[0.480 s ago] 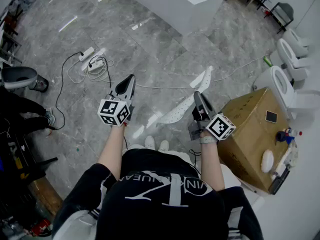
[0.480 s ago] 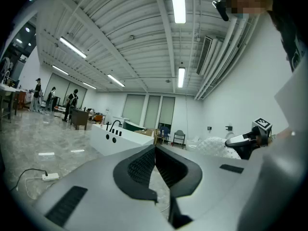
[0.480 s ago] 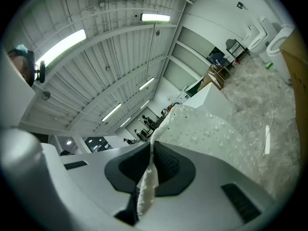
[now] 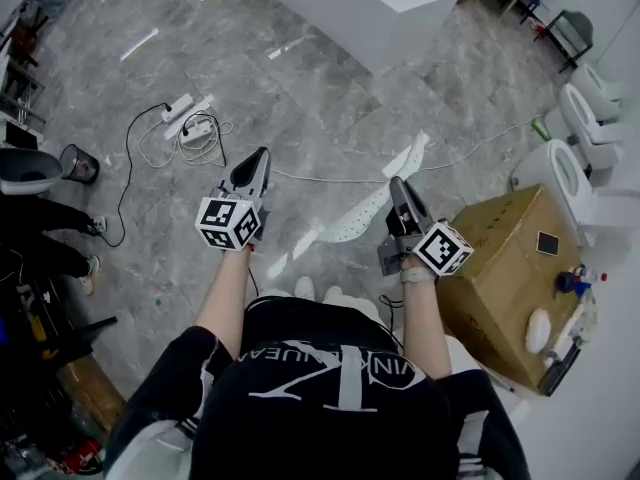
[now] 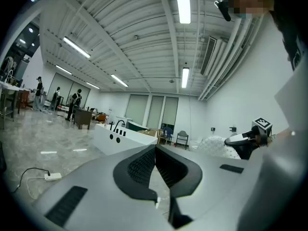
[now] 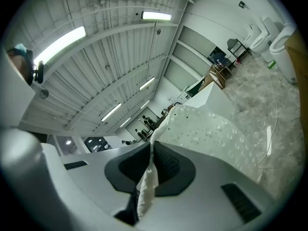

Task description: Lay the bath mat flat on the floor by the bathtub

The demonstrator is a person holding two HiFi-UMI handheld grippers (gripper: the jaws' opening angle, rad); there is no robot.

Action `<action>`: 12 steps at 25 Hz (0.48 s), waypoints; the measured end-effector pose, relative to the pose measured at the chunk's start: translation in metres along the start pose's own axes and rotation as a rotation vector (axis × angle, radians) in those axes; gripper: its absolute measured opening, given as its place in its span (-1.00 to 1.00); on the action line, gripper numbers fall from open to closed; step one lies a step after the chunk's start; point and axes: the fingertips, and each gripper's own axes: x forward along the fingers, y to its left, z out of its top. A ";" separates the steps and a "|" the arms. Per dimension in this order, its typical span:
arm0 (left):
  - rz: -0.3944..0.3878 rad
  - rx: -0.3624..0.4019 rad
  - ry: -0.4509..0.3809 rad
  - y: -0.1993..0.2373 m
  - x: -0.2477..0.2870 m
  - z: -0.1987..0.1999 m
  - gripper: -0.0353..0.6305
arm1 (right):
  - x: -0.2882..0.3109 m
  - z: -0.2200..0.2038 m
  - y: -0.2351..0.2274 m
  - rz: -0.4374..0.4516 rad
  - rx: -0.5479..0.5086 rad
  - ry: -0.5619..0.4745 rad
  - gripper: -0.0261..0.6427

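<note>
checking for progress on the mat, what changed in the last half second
Hardly anything: only the bystander's legs at the left edge shifted. The right gripper stays shut on the bath mat, held above the floor; the left gripper stays shut and empty, both in place.

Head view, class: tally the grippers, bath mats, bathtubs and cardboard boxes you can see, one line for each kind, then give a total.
Grippers: 2, the left gripper and the right gripper
Bath mat: 1
Bathtub: 1
Cardboard box: 1
Total: 5
</note>
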 end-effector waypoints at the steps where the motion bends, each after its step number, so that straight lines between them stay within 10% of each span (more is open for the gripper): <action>1: 0.001 0.002 0.000 0.005 0.001 0.001 -0.84 | 0.006 0.001 0.000 0.000 0.005 -0.010 -0.81; 12: 0.057 0.015 -0.032 0.081 0.009 0.026 -0.84 | 0.104 0.013 0.016 0.119 0.011 -0.069 -0.81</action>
